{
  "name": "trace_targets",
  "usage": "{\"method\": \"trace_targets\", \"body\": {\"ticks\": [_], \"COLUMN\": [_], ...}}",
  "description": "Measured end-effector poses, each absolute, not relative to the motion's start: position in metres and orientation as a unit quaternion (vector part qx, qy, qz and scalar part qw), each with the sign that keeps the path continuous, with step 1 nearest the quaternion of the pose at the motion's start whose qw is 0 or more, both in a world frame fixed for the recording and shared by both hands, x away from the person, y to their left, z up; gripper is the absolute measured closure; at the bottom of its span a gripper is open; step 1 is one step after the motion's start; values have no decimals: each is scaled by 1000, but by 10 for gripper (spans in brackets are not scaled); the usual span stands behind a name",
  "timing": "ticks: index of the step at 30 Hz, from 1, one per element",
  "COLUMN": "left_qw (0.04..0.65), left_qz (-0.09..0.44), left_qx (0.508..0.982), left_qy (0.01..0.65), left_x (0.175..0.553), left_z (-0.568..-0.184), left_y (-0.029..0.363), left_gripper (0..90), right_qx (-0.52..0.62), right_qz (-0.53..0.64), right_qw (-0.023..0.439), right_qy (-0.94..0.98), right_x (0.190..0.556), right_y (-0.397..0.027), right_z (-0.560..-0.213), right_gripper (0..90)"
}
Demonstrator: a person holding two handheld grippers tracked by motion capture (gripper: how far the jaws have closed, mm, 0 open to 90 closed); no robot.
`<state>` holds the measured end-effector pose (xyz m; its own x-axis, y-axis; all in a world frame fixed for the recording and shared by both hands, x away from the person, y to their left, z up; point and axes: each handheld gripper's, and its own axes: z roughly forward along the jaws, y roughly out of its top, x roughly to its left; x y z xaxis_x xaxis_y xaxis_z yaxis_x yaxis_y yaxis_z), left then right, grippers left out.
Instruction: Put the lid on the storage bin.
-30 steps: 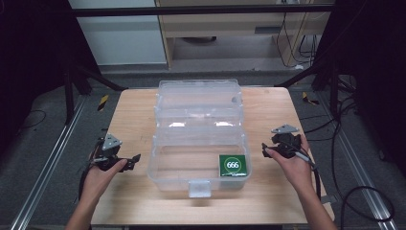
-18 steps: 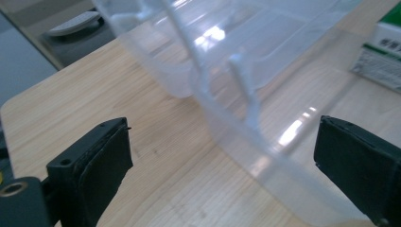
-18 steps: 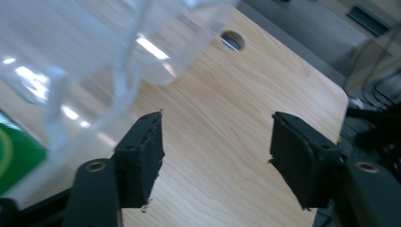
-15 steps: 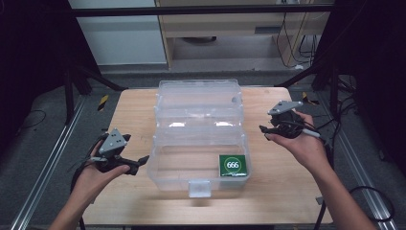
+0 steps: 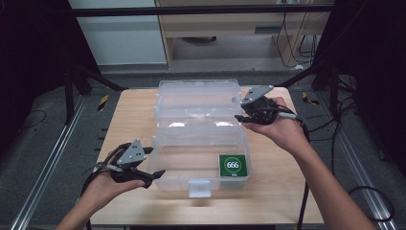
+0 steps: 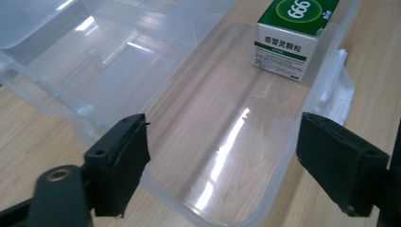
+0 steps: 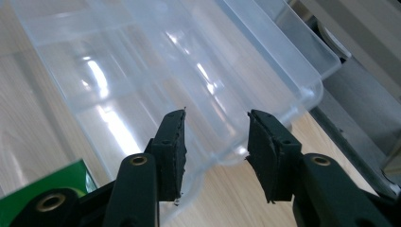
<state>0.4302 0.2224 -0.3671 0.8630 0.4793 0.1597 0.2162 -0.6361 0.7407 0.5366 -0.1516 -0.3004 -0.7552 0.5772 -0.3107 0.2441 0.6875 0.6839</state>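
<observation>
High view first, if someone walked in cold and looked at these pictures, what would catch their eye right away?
The big clear plastic box lying open in the middle of the wooden table, its lid folded back toward the far edge. Next, the green carton marked 666 standing in the box's near right corner, the one spot of colour. Then the two hand-held grippers: the left gripper open at the box's near left corner, the right gripper open at the lid's right edge.

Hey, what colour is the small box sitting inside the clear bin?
The box is green on top with a white side, clearest in the left gripper view.
</observation>
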Motion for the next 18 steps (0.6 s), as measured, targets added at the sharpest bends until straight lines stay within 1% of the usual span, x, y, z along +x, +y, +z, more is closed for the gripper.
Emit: {"method": "trace_targets", "body": {"ticks": [3, 9, 13, 18], "left_qw": [370, 359, 338, 325], "left_qz": [163, 144, 135, 124], "left_qx": [896, 906, 918, 926], "left_qy": [182, 171, 159, 148], "left_x": [428, 426, 424, 423], "left_z": [-371, -382, -392, -398], "left_y": [212, 203, 198, 195], "left_gripper": [215, 222, 237, 291], "right_qx": [213, 191, 177, 159], "right_qz": [312, 317, 310, 296], "right_qw": [256, 240, 232, 224], "right_qy": [890, 897, 905, 915], "right_x": [547, 556, 565, 571], "right_y": [-136, -120, -110, -105], "right_z": [-302, -306, -309, -311], "right_gripper": [592, 592, 624, 669]}}
